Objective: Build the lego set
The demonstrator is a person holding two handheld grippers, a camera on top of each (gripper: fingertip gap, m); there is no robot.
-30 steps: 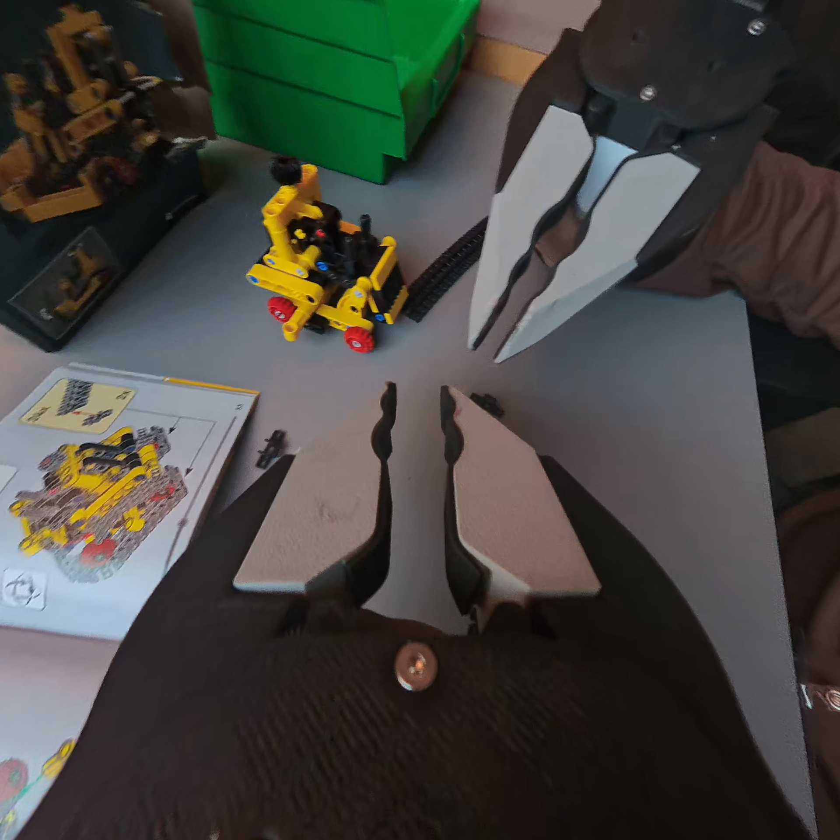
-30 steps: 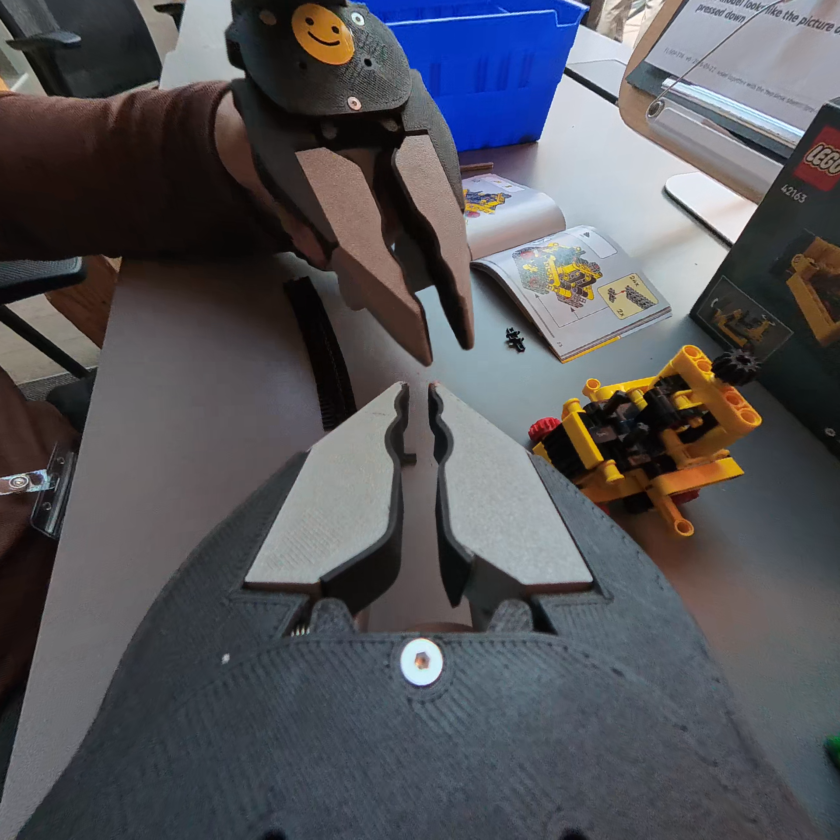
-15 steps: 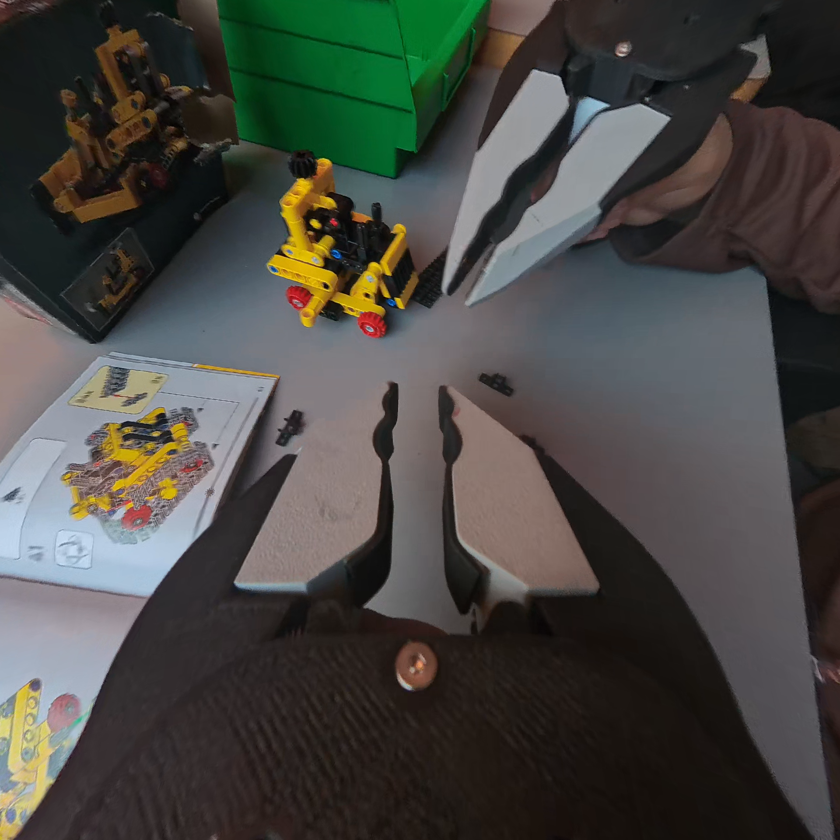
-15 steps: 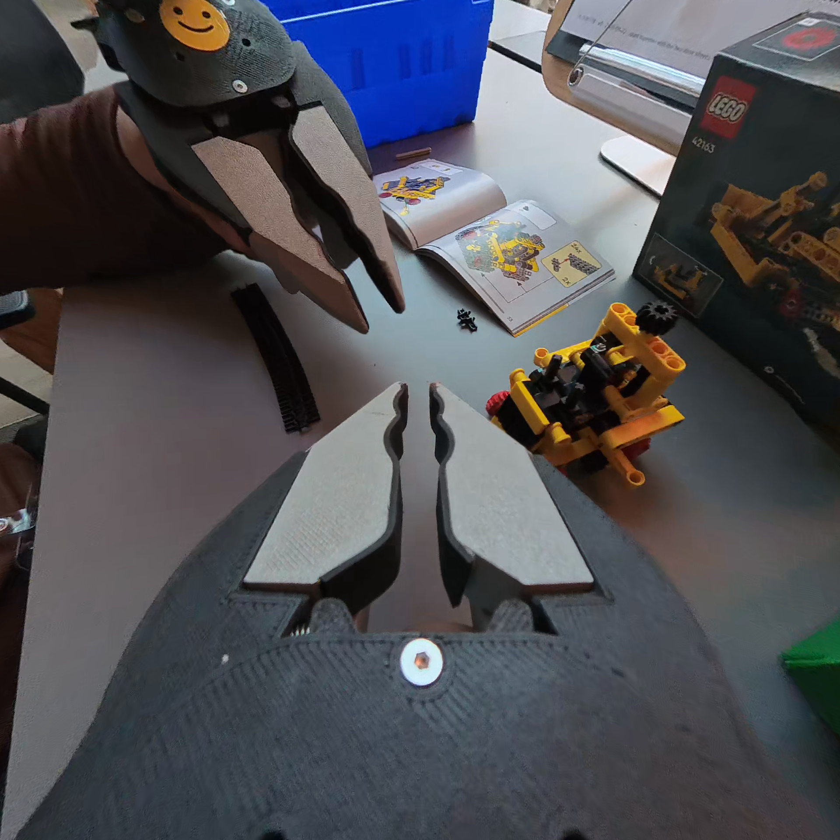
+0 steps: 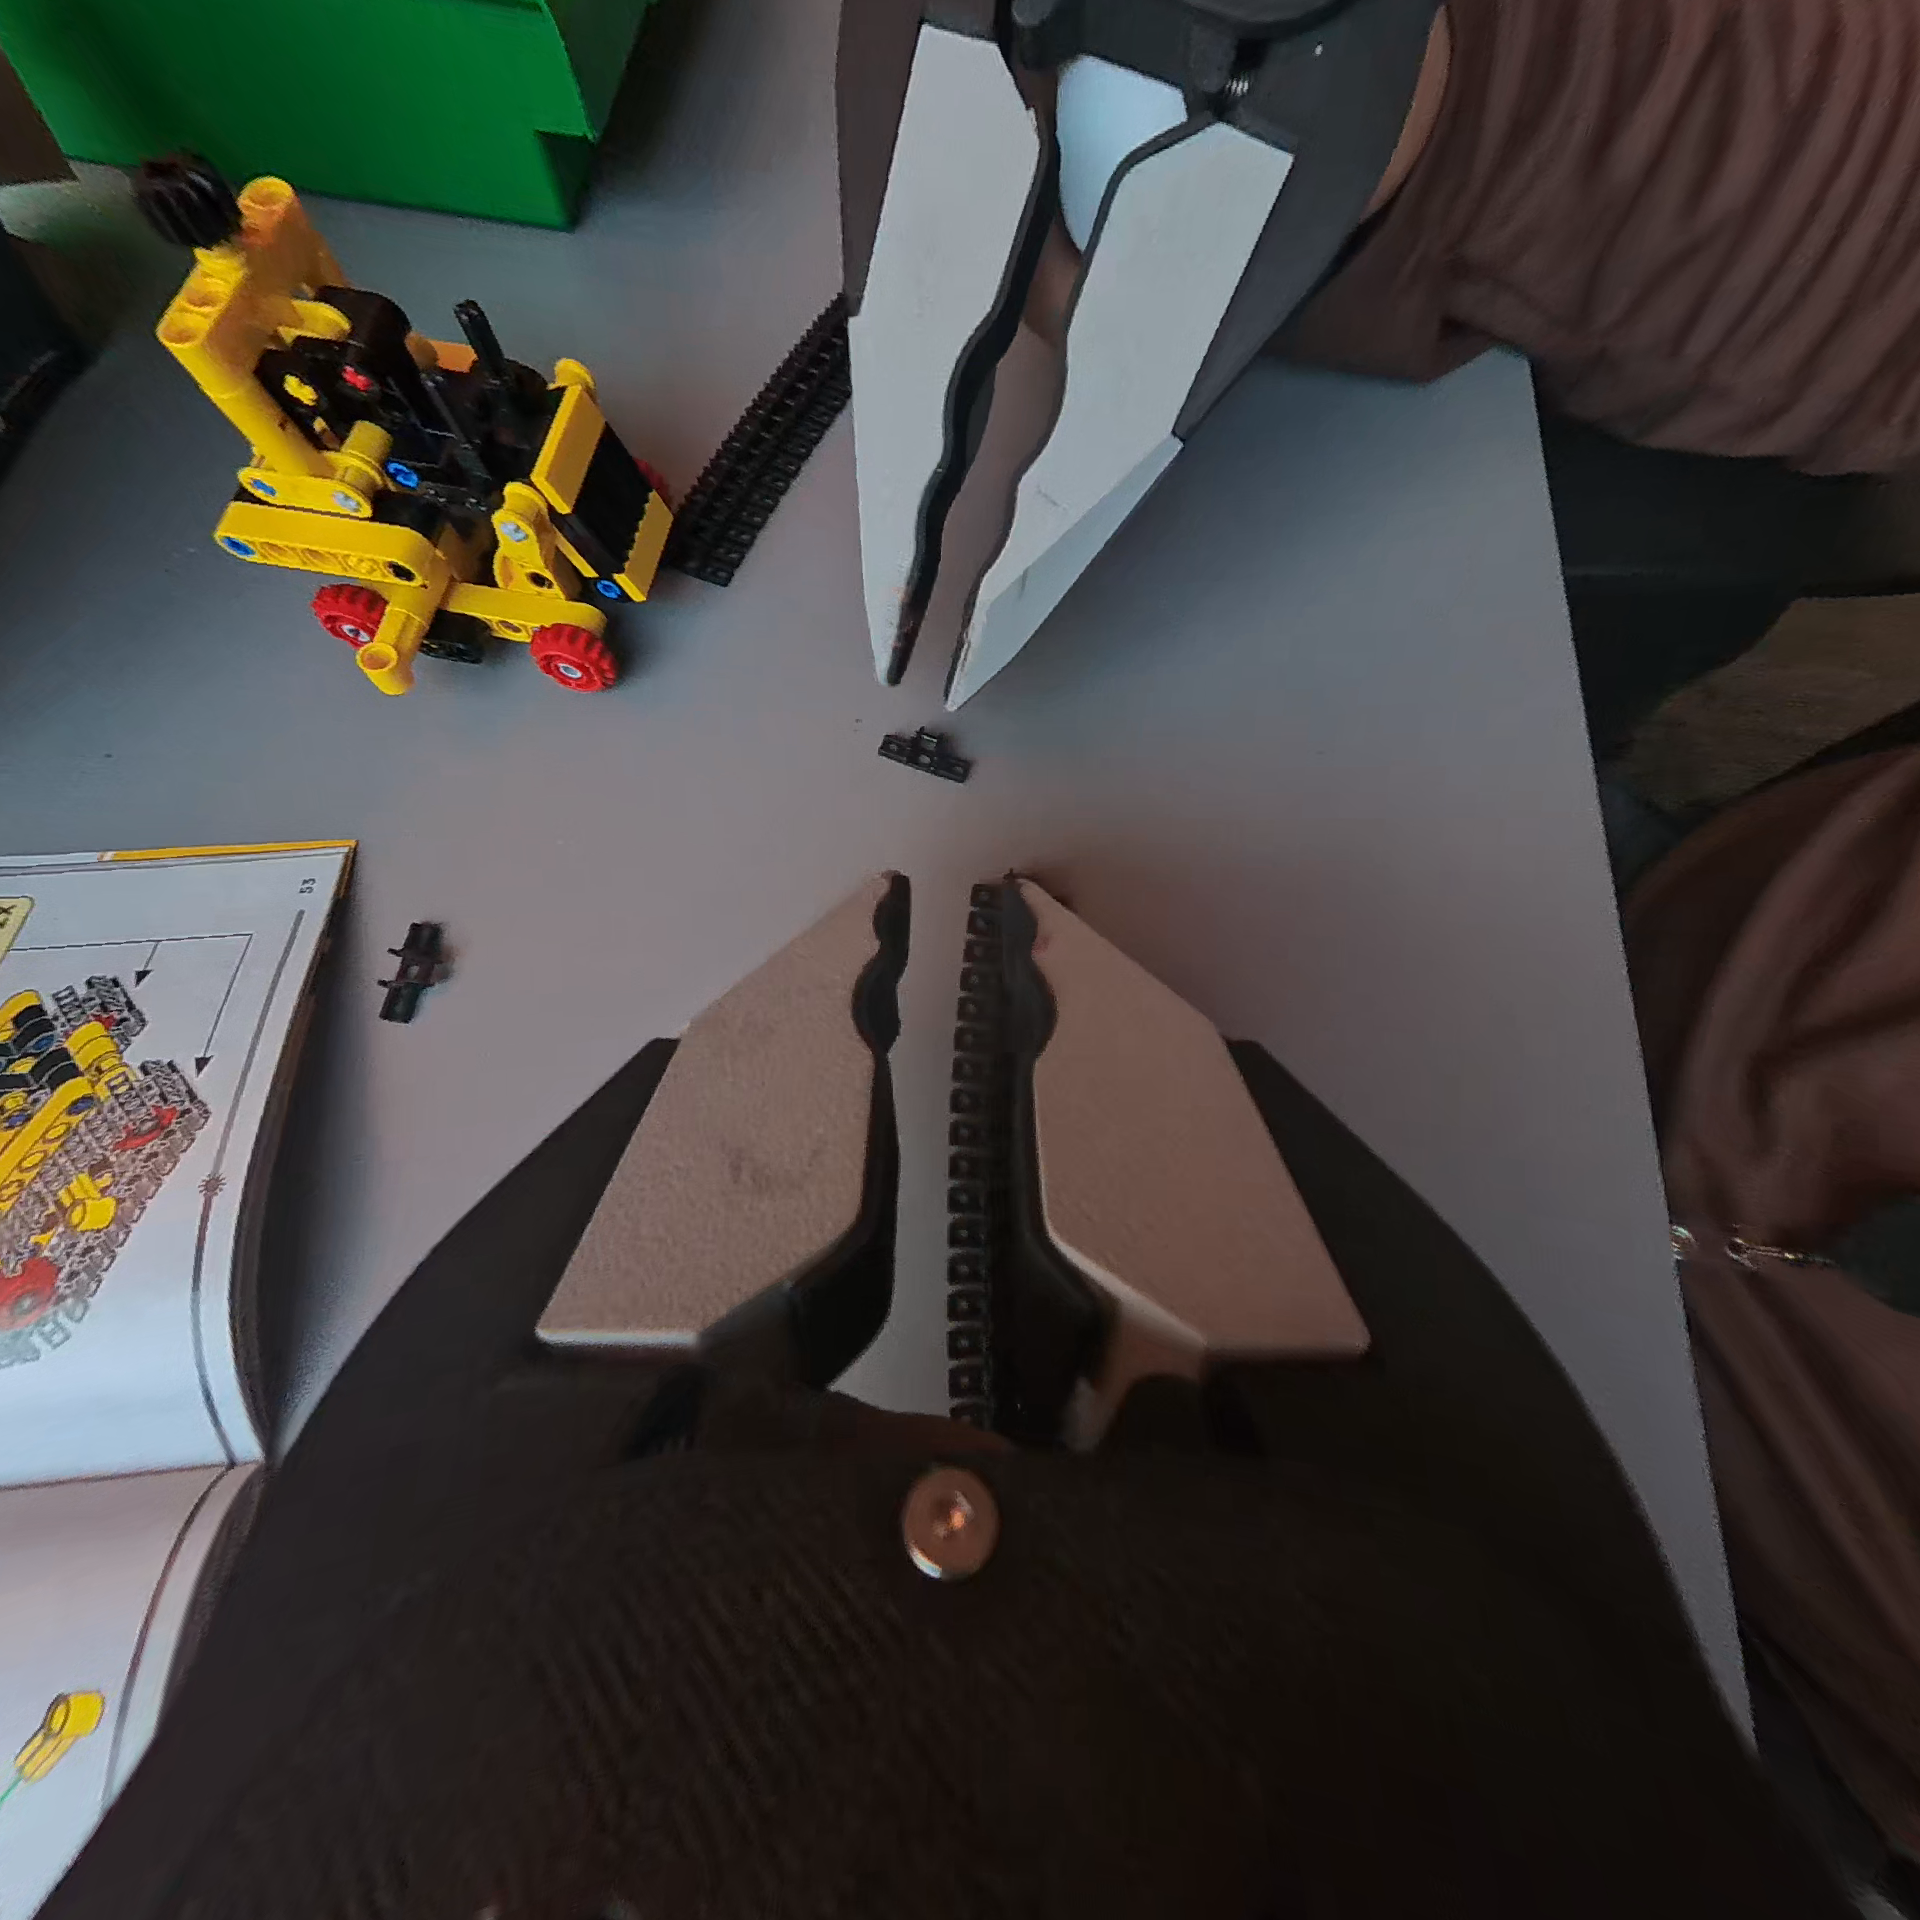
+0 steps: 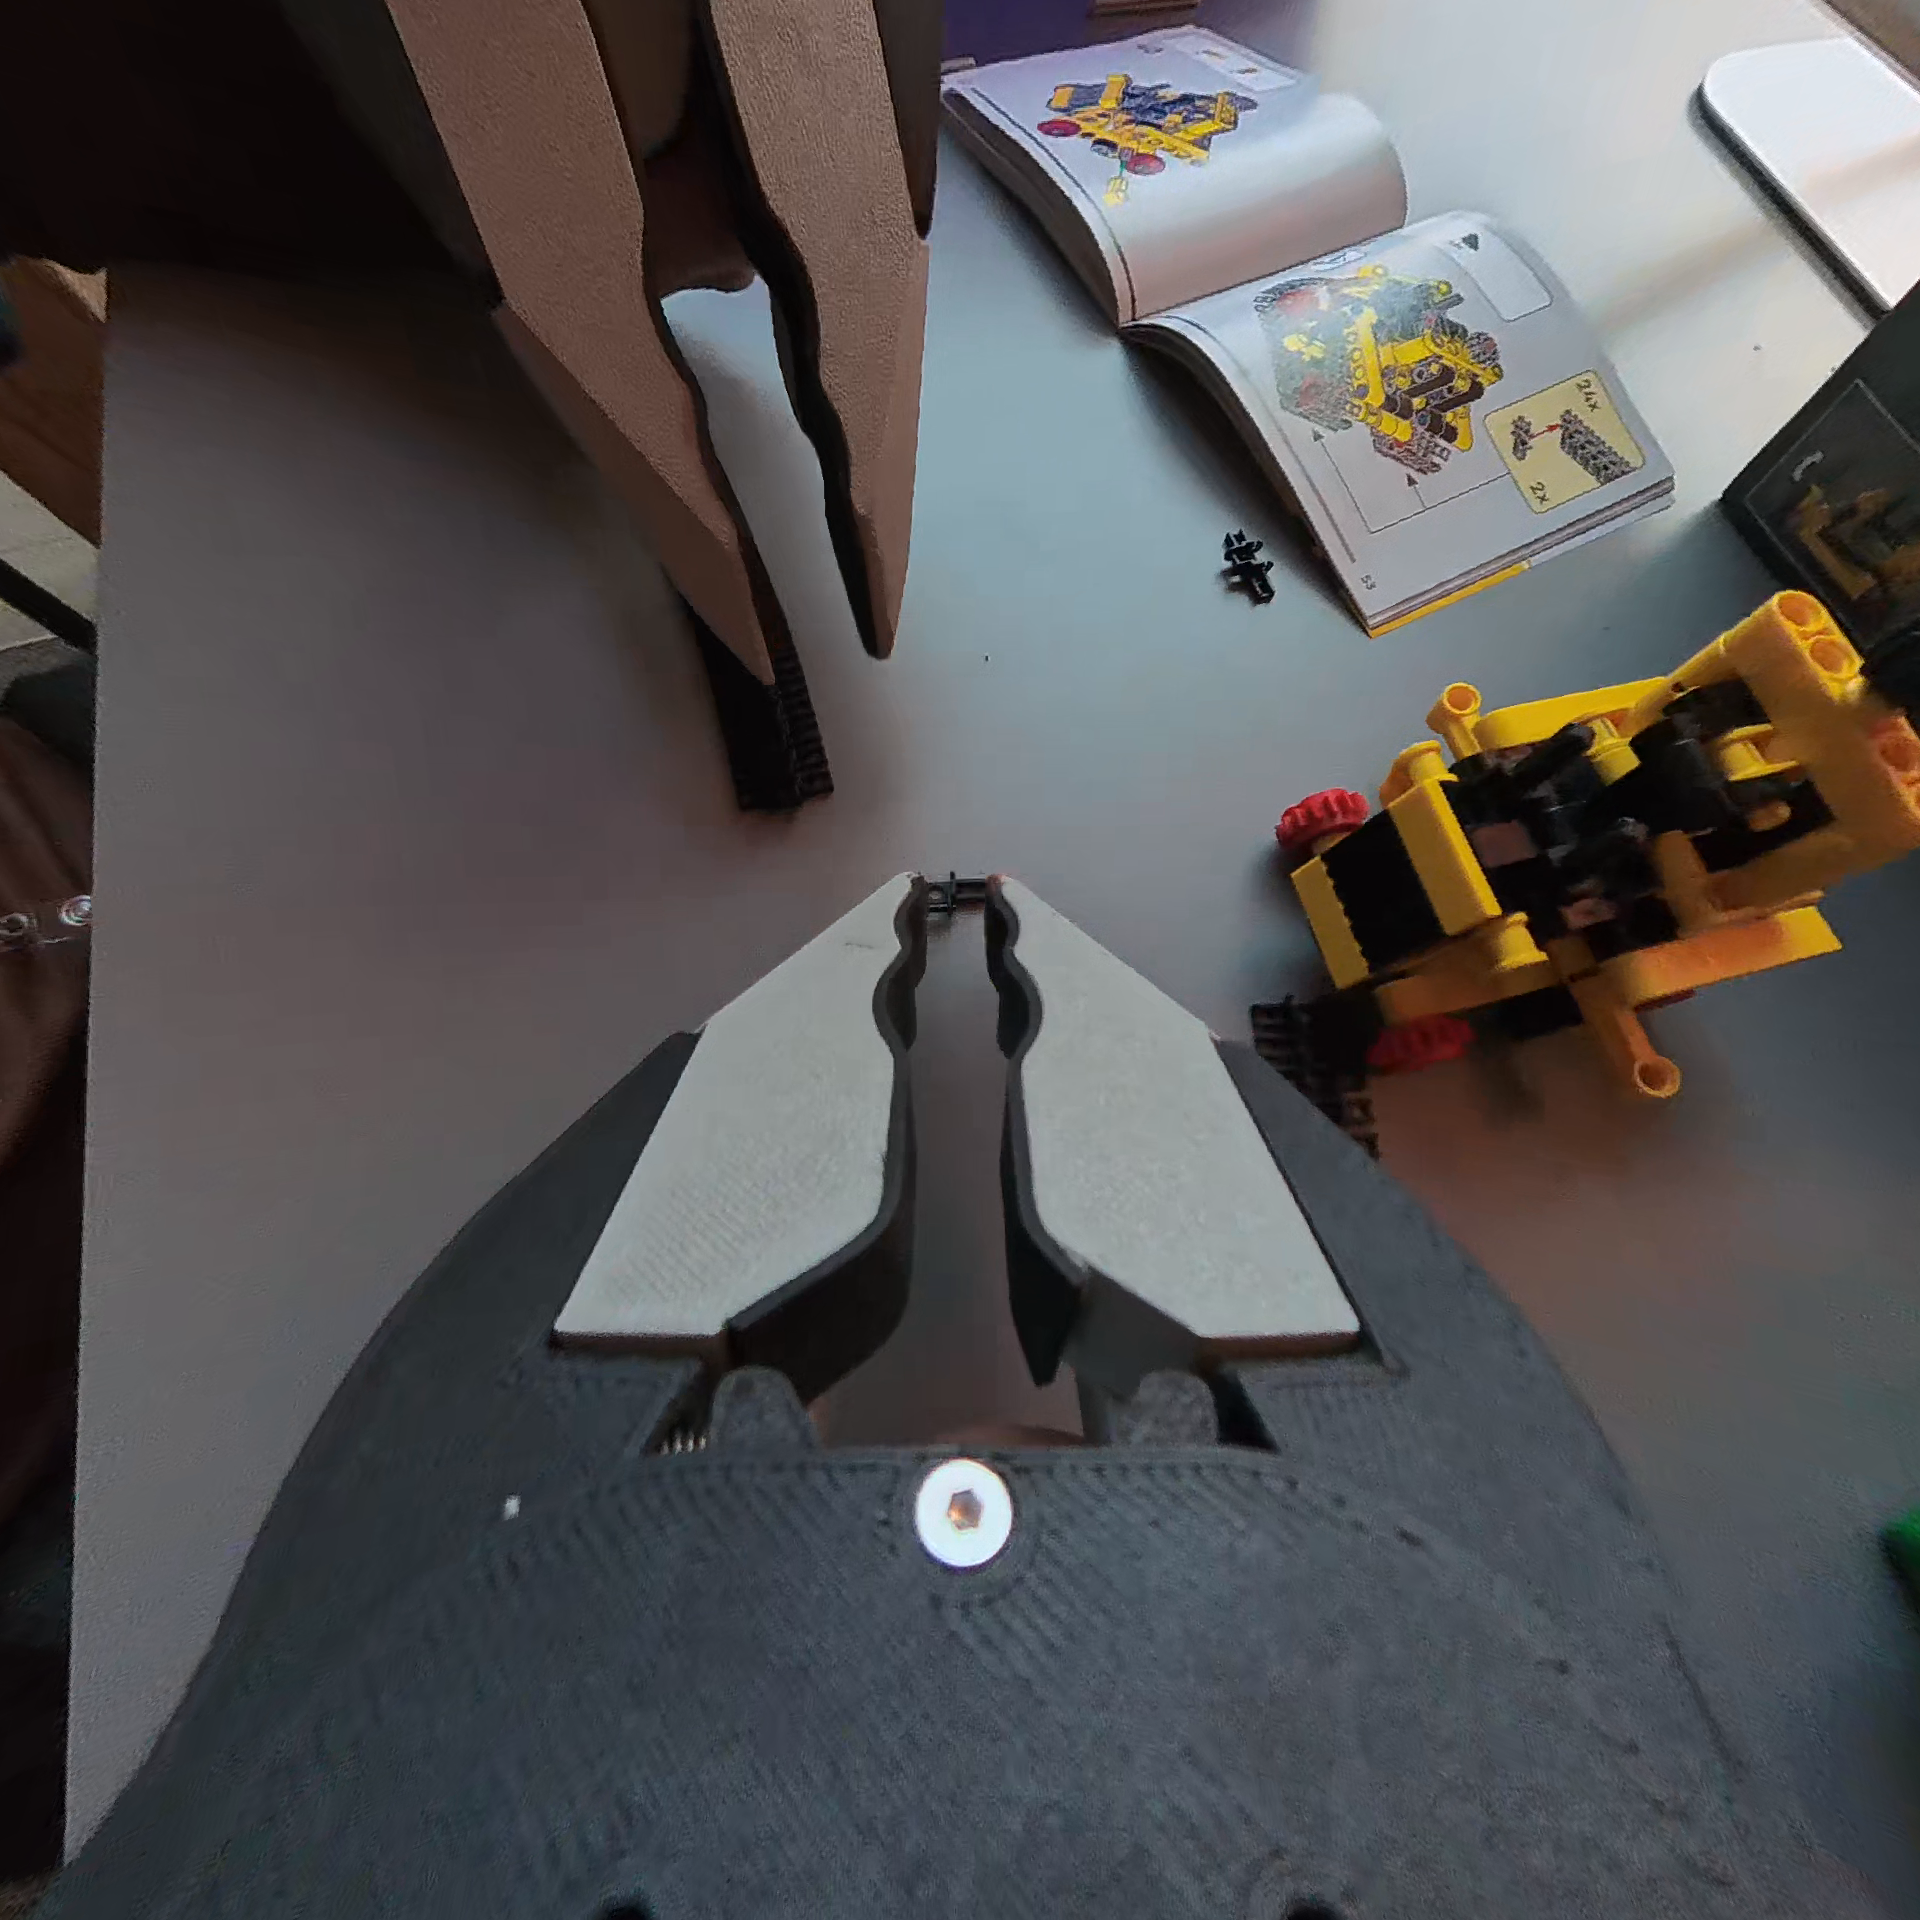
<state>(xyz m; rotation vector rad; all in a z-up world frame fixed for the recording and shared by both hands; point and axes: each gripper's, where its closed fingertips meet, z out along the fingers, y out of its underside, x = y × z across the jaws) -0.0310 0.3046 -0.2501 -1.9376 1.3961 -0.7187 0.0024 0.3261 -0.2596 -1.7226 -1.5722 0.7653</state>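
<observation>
A small black track link (image 6: 954, 891), lying loose a second ago, is now bracketed by the slightly parted right gripper (image 6: 952, 896) near the table's (image 5: 1299, 831) edge, while a track strip (image 5: 971, 1153) is straddled by the unclosed left gripper (image 5: 951, 894).

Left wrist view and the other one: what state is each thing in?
Left claw: open, over the track strip.
Right claw: open, tips at a loose link.
track strip: flat on table.
loose link: lying on table, ungripped.
Bulldozer model: upright, trackless.
Booklet: open.
</observation>
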